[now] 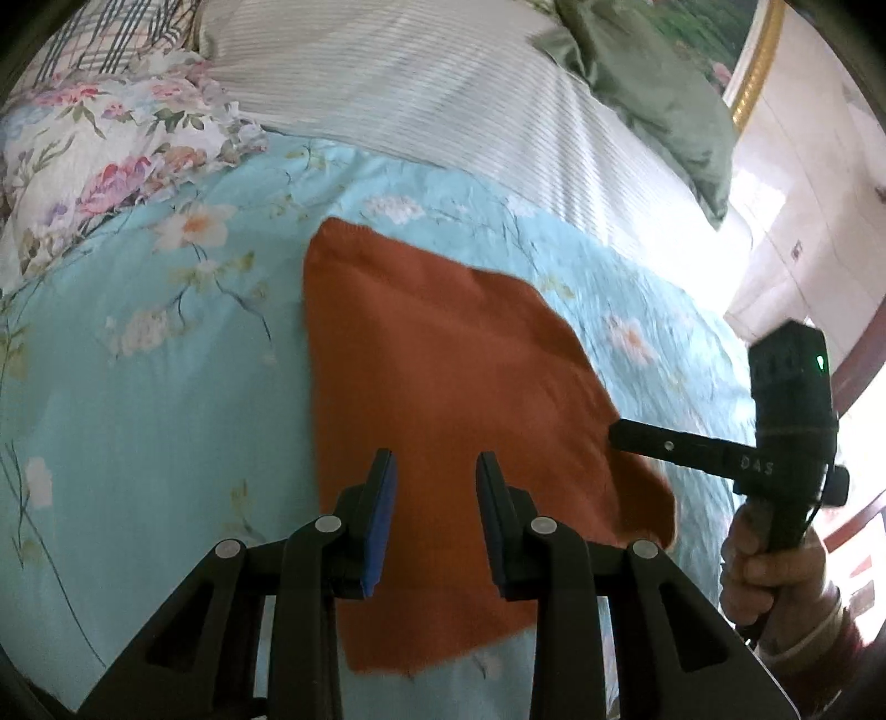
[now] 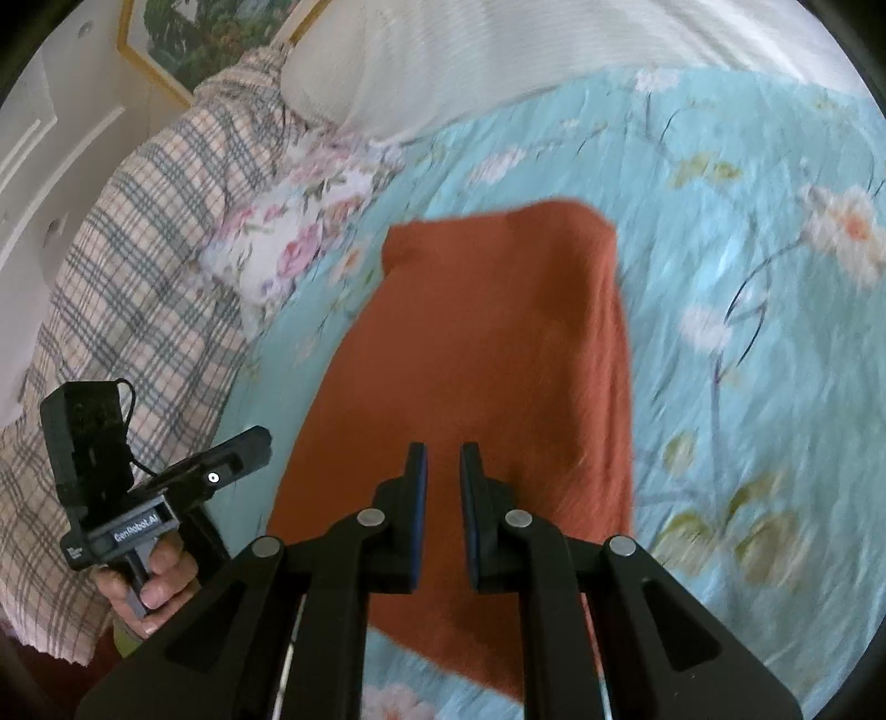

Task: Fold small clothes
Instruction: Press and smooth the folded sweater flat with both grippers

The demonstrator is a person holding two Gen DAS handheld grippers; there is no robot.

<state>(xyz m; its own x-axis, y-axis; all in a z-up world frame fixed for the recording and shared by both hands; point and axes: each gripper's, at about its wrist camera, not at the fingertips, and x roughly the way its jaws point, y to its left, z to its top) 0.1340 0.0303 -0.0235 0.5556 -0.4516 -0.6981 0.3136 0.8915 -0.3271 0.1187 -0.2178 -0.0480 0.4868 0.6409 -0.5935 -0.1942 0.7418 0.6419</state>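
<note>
A rust-orange knit cloth (image 1: 443,376) lies flat on the light blue floral bedspread (image 1: 155,399). My left gripper (image 1: 434,471) hovers over the cloth's near part, jaws open and empty. My right gripper (image 1: 620,435) shows at the right of the left wrist view, its tip at the cloth's right edge. In the right wrist view the cloth (image 2: 487,354) stretches away from my right gripper (image 2: 443,462), whose jaws stand a narrow gap apart with nothing between them. The left gripper (image 2: 255,440) shows at the left there, beside the cloth's left edge.
A floral quilt (image 1: 83,155) and a plaid blanket (image 2: 122,266) are piled at the bed's left. A white striped sheet (image 1: 470,99) and a green pillow (image 1: 653,94) lie at the far side. A framed picture (image 2: 188,33) hangs on the wall.
</note>
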